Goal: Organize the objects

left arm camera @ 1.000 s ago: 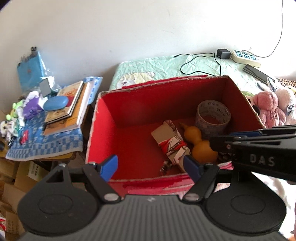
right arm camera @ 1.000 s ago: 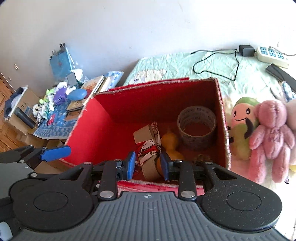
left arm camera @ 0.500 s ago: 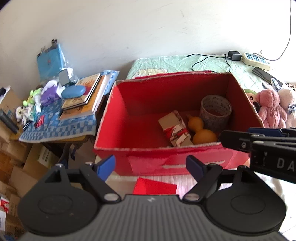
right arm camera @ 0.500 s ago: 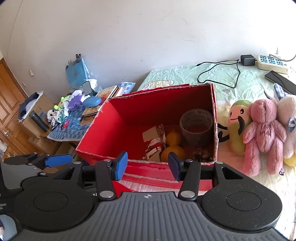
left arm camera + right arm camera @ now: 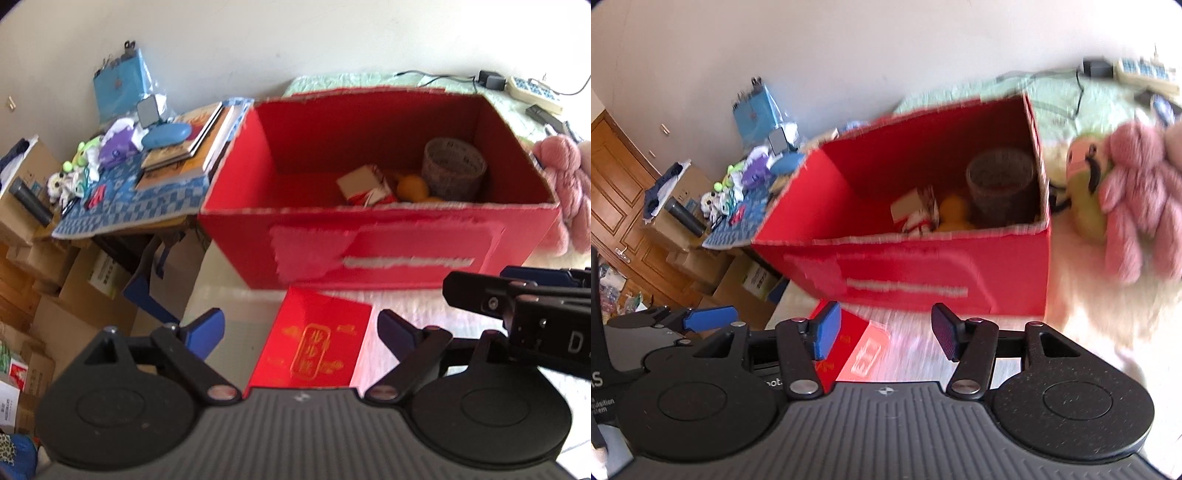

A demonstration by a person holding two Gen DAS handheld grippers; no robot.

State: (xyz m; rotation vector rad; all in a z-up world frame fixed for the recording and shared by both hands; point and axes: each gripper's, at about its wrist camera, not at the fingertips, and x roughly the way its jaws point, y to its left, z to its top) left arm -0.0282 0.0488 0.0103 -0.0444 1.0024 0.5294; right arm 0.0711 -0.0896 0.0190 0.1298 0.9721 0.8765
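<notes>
Box partly filled, envelope left outside

The red box (image 5: 376,254) holds a tape roll (image 5: 454,168), gourd (image 5: 413,186) and packet (image 5: 365,184); the red envelope (image 5: 314,350) (likely next) lies before it, both the left gripper (image 5: 301,332) and right gripper (image 5: 882,332) spread, empty.

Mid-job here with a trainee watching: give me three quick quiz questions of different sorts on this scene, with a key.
1. True or false: the left gripper holds the red envelope.
2. Which lies outside the red box? A. tape roll B. orange gourd C. pink plush bear
3. Fill in: the red envelope lies on the bed in ___ of the box, on the near side.

Key:
1. False; its jaws stand open and empty above the envelope.
2. C; it lies beside the box, to the right.
3. front
</notes>
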